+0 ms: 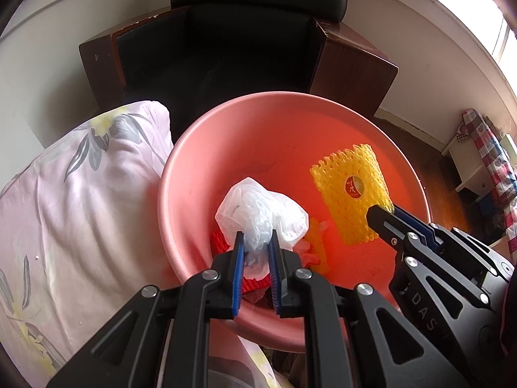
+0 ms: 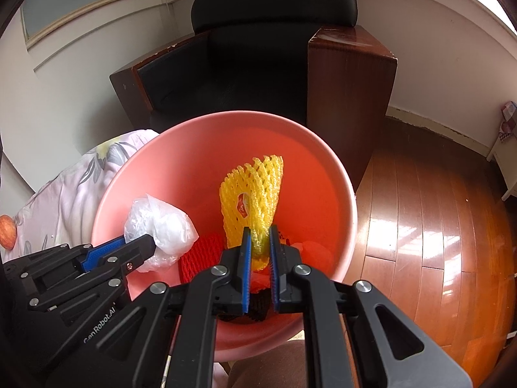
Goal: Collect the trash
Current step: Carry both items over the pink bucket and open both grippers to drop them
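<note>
A pink plastic basin point(image 1: 200, 148) point(image 2: 326, 174) sits below both grippers. My left gripper point(image 1: 256, 237) point(image 2: 142, 242) is shut on a crumpled white plastic bag point(image 1: 261, 210) point(image 2: 161, 223) and holds it over the basin's left side. My right gripper point(image 2: 260, 231) point(image 1: 383, 210) is shut on a yellow foam fruit net point(image 2: 255, 190) point(image 1: 352, 190) and holds it upright over the basin's middle. Red foam netting point(image 2: 200, 255) point(image 1: 255, 283) and other scraps lie in the basin's bottom.
A black leather armchair point(image 1: 223, 48) point(image 2: 258, 51) with brown wooden sides stands behind the basin. A floral pink bedcover point(image 1: 74, 200) point(image 2: 74, 187) lies to the left, with an apple point(image 2: 7, 231) on it. Wooden floor point(image 2: 426, 220) spreads to the right.
</note>
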Demonstrator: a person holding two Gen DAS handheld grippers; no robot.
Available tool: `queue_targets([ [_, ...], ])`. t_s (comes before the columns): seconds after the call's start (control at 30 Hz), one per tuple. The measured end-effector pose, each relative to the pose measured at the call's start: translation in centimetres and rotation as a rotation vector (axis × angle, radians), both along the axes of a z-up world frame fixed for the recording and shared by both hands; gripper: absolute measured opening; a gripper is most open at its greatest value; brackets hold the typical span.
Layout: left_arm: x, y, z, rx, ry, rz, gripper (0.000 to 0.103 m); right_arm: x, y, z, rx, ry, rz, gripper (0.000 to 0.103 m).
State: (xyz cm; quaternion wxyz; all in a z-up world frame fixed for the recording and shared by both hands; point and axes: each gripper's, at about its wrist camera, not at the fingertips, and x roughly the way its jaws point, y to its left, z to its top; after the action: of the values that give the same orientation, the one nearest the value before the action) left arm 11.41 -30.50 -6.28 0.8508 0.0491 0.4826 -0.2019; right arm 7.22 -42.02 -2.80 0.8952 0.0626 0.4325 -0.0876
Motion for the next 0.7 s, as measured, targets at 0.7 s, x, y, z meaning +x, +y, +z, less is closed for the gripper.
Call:
queue_targets([
  [0.7, 1.1, -0.8, -0.7, -0.005, 0.03, -0.004, 0.019, 0.9, -0.6, -0.7, 0.009, 0.021, -0.019, 0.01],
])
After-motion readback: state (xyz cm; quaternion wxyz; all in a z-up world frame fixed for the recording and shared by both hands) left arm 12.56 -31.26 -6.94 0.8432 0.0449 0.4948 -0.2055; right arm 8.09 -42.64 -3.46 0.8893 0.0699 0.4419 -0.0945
